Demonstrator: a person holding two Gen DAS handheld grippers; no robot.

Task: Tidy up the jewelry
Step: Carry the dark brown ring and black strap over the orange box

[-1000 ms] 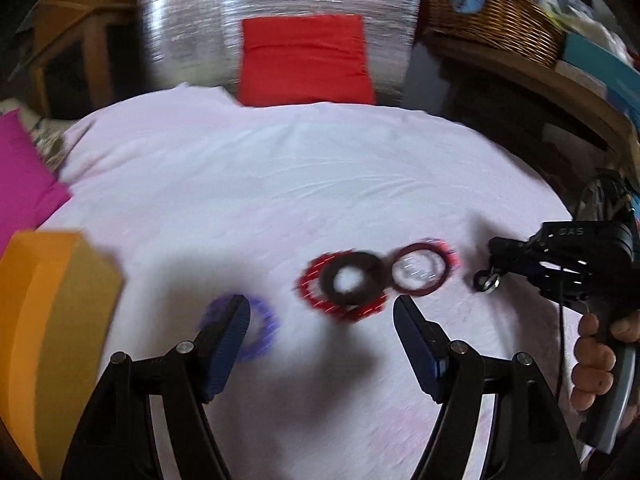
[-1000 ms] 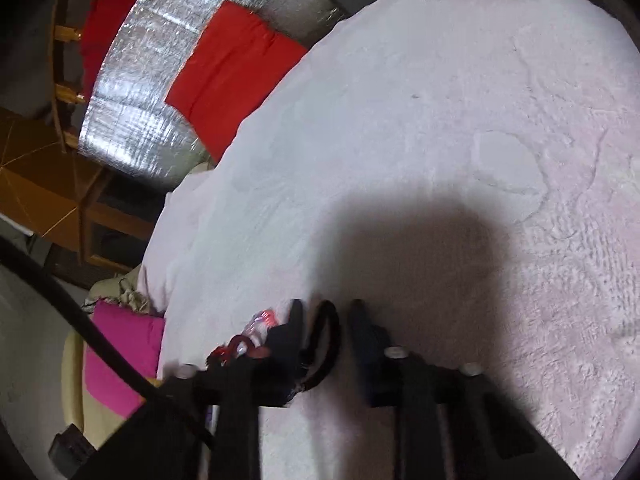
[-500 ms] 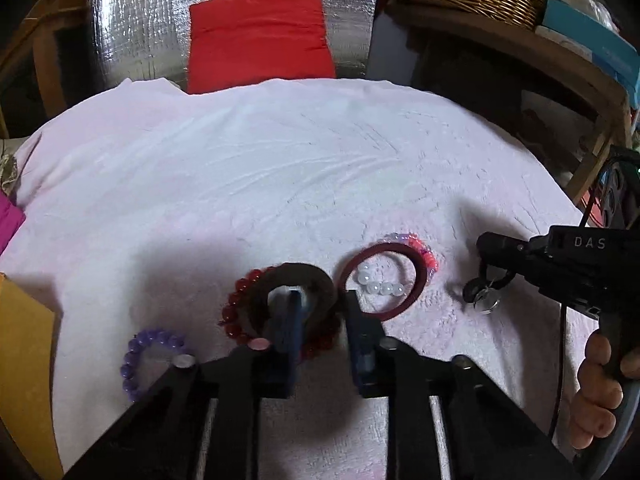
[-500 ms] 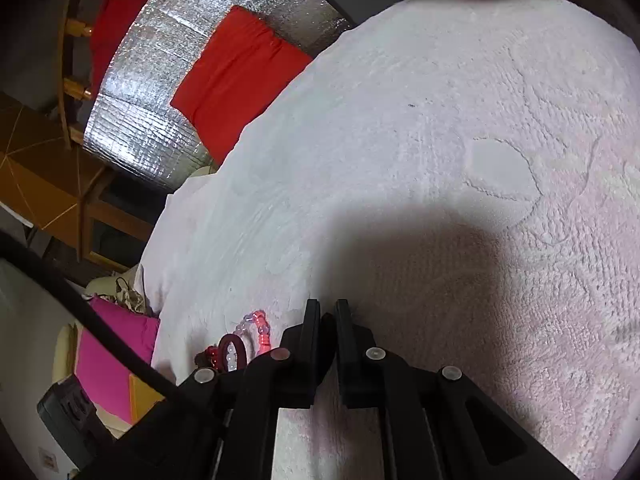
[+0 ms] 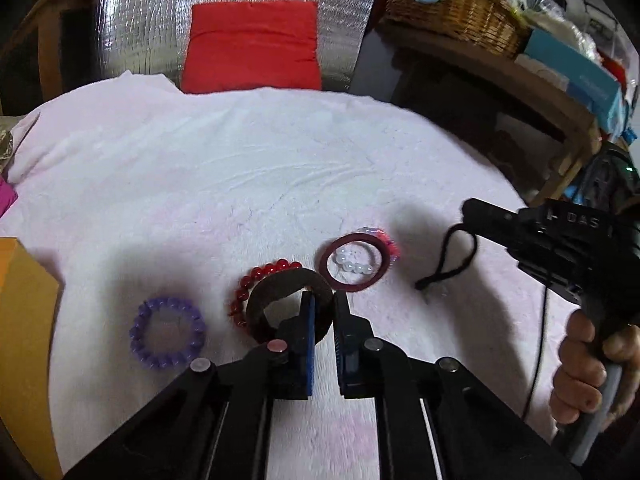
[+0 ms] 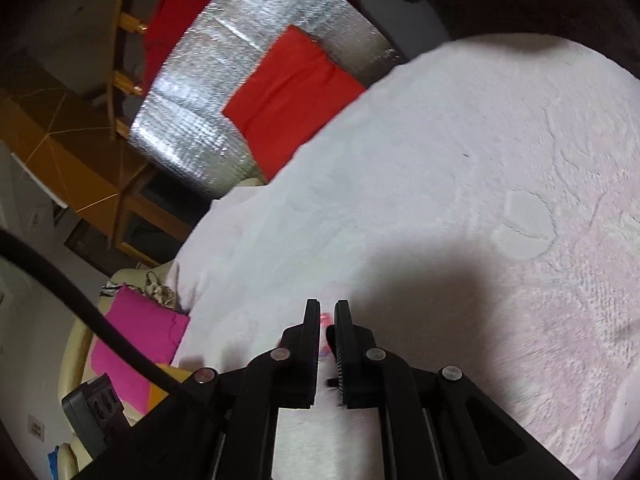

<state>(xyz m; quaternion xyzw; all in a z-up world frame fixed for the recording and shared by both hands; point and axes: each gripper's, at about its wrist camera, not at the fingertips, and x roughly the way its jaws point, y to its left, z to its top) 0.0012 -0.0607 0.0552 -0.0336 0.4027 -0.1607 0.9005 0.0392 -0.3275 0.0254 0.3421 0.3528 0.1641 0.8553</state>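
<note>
Left gripper (image 5: 324,300) clamping dark bangle (image 5: 280,284), right gripper (image 5: 472,216) pinching black cord (image 5: 452,256), pink cloth (image 5: 240,168), foil panel (image 5: 160,20)

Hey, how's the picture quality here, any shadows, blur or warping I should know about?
Left wrist view: strong fisheye bending at the edges; a dark shadow falls on the cloth around the left claw, and the bangle is soft. Right wrist view: tilted, with a big shadow ahead of the right claw and blurred cloth near it.

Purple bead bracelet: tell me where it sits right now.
In the left wrist view the purple bead bracelet lies flat on the pink cloth, left of the red bead bracelet and right of the orange box.
</note>
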